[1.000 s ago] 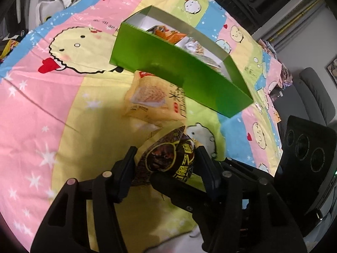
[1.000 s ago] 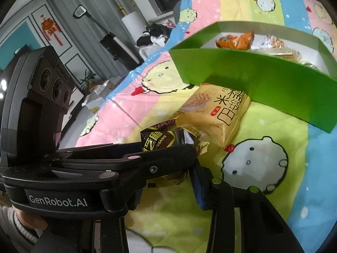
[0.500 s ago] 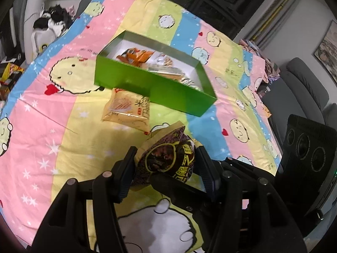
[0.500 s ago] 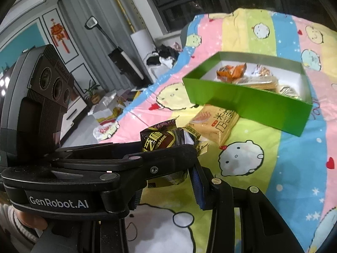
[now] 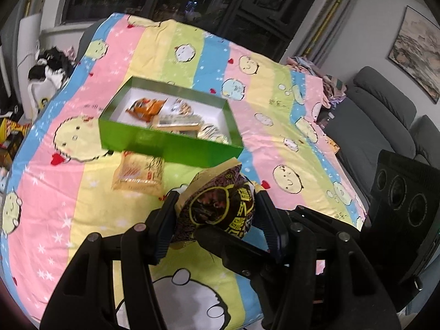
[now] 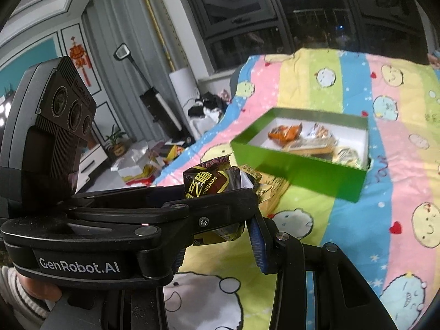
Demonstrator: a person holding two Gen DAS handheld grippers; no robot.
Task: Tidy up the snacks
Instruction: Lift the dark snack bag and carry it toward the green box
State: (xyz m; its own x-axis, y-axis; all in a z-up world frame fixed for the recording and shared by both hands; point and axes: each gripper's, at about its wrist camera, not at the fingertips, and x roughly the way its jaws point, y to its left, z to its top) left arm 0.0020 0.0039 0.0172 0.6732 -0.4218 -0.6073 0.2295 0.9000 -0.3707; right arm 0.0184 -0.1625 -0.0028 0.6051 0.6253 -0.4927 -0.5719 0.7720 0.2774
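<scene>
Left gripper (image 5: 217, 220) has its jaws clamped on the dark sesame snack packet (image 5: 217, 209), held up above the bed (image 5: 82, 220); the right gripper (image 6: 220, 236) sits under the left one, jaws apart and holding nothing. Beyond the jaws lies the yellow packet (image 5: 139, 172), further out the green box (image 5: 170, 144). Best carry the packet level past the near wall and let go low over a free spot inside.

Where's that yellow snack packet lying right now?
In the left wrist view the yellow snack packet lies flat on the cartoon bedspread, just in front of the green box, toward its left end.
</scene>
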